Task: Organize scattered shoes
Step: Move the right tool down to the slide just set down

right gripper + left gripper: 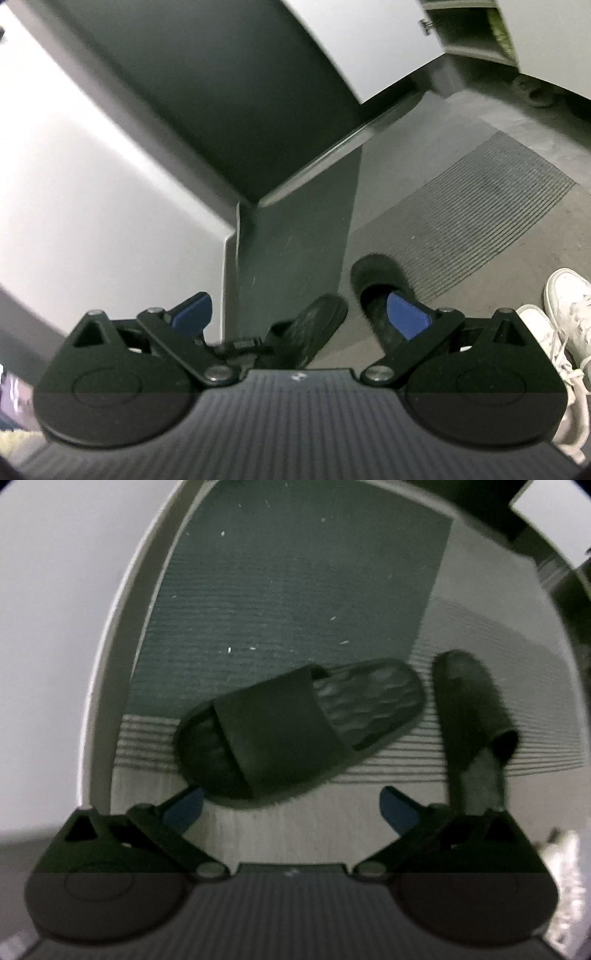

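In the left wrist view a dark slide sandal (295, 731) lies slantwise on the striped mat (406, 782). Its toe end lies just beyond my left gripper (291, 806). That gripper points down and stands open, with only mat between its blue pads (184, 808). A dark fuzzy slipper (469, 716) lies to the sandal's right, apart from it. In the right wrist view my right gripper (299, 315) is open and holds nothing. Far below its fingers lie the sandal (317, 325) and the fuzzy slipper (369, 288), the latter partly behind the right pad (406, 317).
A pair of white laced sneakers (565, 321) stands at the right edge of the right wrist view. White cabinet panels (74, 184) and a dark recess (221, 110) rise behind the shoes. The mat's dark half (295, 590) reaches to a pale wall (44, 627) on the left.
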The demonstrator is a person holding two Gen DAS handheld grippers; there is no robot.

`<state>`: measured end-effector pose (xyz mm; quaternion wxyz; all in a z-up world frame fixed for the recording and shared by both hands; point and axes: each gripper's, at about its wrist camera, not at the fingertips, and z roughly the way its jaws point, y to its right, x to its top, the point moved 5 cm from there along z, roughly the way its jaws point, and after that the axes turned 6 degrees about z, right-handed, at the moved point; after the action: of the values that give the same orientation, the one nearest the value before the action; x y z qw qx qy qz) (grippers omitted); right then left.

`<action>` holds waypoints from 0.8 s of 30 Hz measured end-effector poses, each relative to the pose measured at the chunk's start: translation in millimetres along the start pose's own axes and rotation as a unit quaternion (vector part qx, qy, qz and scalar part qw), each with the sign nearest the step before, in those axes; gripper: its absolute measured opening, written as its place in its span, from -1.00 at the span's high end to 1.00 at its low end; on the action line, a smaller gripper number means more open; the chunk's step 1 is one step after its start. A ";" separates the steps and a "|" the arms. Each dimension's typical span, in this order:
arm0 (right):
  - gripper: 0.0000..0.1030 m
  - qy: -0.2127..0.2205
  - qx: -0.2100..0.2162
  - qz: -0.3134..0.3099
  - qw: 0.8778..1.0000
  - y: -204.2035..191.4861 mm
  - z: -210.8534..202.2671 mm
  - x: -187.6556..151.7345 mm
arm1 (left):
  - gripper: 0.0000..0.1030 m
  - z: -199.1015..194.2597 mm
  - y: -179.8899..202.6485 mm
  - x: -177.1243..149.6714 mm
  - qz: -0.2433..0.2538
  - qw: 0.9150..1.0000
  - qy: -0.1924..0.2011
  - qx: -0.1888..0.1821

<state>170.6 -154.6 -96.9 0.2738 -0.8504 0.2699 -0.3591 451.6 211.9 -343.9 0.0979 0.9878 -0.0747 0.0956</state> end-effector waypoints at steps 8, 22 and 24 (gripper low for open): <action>-1.00 -0.037 -0.025 -0.030 0.999 -50.3 0.1 -18.6 | -0.99 -125.6 -5.8 19.0 0.061 0.995 0.074 0.030; -1.00 -0.058 -0.062 -0.101 0.991 -82.1 18.6 -57.7 | -0.99 -282.4 62.1 -5.1 0.124 0.982 0.139 0.017; -1.00 -0.060 -0.071 -0.123 0.988 -84.1 23.2 -60.4 | -0.99 -296.0 73.6 -12.3 0.131 0.978 0.159 0.028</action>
<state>174.2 -49.4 -83.1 0.1825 -0.9143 0.1710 -0.3186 375.8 203.6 -48.3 0.0679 0.9438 -0.1841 0.2658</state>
